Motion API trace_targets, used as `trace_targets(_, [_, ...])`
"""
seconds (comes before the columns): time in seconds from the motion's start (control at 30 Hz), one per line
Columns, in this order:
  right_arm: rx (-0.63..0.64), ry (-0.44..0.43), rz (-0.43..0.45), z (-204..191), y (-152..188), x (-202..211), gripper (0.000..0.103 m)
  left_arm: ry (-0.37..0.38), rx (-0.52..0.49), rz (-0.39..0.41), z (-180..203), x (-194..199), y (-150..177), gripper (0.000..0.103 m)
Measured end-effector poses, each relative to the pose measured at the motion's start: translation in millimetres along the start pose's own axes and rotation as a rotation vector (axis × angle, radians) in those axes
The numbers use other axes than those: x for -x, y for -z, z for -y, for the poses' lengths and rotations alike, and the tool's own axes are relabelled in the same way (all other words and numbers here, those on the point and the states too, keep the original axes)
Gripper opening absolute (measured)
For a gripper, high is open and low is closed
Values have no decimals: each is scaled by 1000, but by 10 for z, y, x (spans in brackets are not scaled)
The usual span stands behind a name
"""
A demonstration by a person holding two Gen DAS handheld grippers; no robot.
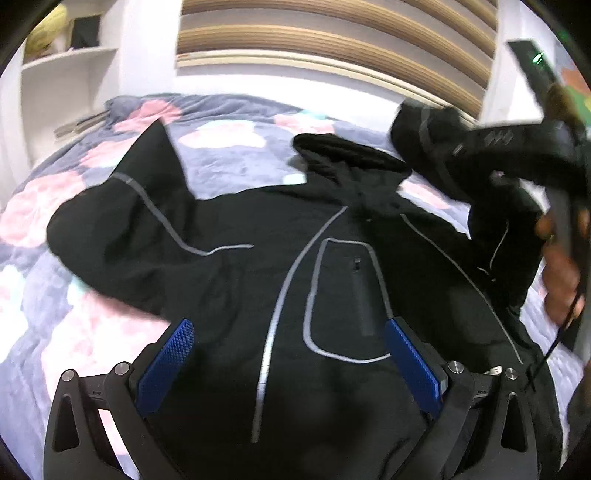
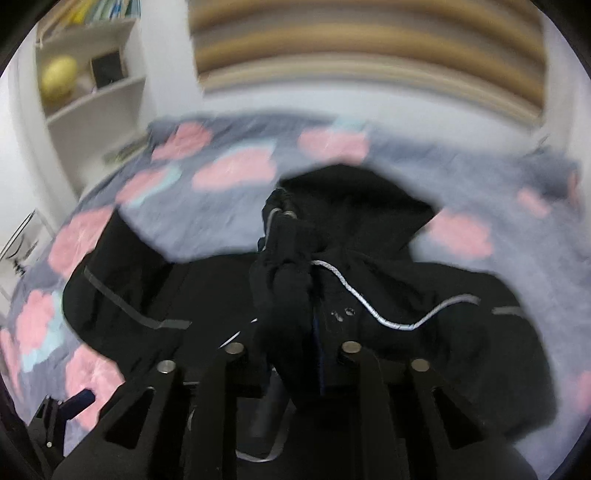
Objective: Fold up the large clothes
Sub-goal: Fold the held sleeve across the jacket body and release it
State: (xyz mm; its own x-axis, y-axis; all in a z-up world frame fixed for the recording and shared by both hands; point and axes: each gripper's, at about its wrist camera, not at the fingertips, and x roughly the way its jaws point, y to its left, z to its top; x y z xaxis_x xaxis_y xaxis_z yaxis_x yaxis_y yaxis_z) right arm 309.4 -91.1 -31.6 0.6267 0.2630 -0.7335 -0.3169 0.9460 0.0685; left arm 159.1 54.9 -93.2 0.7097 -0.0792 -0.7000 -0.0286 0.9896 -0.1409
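Blue-padded fingers (image 1: 166, 369) of the left gripper (image 1: 290, 363), nearest the lens, stand wide apart and empty above the front of the black jacket (image 1: 258, 295).

Jacket: black, hooded, with grey reflective piping; it lies spread on the bed, hood (image 1: 347, 151) toward the far wall, one sleeve (image 1: 122, 214) folded across its left side in the left wrist view. A small dark tag on the chest panel is too blurred to read. No brand or writing is legible anywhere.

Right gripper (image 2: 306, 306): its jaws are nearly together, clamped on a bunched fold of the other sleeve (image 2: 284, 280); its pads are hidden by the cloth. From the left wrist view that gripper (image 1: 436, 147) is raised at the right, held by a hand (image 1: 561, 258), cloth hanging from it.

Surface: bedspread (image 1: 229, 166), grey-blue with pink and pale teal blotches.

Room: white wall, striped tan headboard panel (image 1: 332, 33), white shelves (image 1: 66, 74) holding a yellow round item (image 2: 59, 77) and a dark square item.

Unclear: right wrist view is motion-blurred; lower hem of the jacket is cut off.
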Motion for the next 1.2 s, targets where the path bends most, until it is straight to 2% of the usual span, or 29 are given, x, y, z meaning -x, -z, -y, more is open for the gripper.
trace_targets(0.1, [-11, -68, -90, -43, 211, -282, 45, -9, 22, -20, -140, -73, 31, 103])
trace_targets(0.13, [-7, -62, -90, -33, 245, -296, 50, -12, 23, -28, -179, -109, 40, 103])
trace_targets(0.2, [-4, -37, -85, 47, 301, -310, 55, -17, 17, -37, -213, -166, 36, 103])
trace_targets(0.33, [-75, -10, -68, 600, 365, -55, 55, 2, -1, -65, -220, -321, -96, 103])
trace_targets(0.5, [-162, 172, -59, 1419, 489, 116, 55, 121, -1, -112, -102, -632, -395, 103])
trace_targets(0.6, [-229, 201, -81, 1830, 657, 94, 55, 137, 32, -154, -68, -974, -619, 103])
trace_targets(0.77, [-273, 183, -160, 2106, 925, -126, 55, 152, 81, -249, -48, -1539, -749, 101])
trace_targets(0.83, [-278, 174, -175, 2143, 1003, -178, 55, 177, 102, -298, -47, -1761, -737, 81])
trace_targets(0.9, [-263, 176, -174, 2115, 1027, -161, 55, 228, 98, -305, 5, -1842, -743, 35])
trace_targets(0.93, [-250, 185, -171, 2093, 1015, -134, 55, 228, 91, -296, 18, -1835, -765, 31])
trace_targets(0.97, [-238, 181, -165, 2069, 989, -89, 55, 221, 80, -271, 46, -1787, -810, 22])
trace_targets(1.13, [-199, 165, -114, 1881, 883, 98, 57, 271, 77, -110, -37, -1171, -1053, 21])
trace_targets(1.2, [-196, 168, -132, 1846, 872, 20, 58, 275, 92, -148, -209, -1151, -1052, 21])
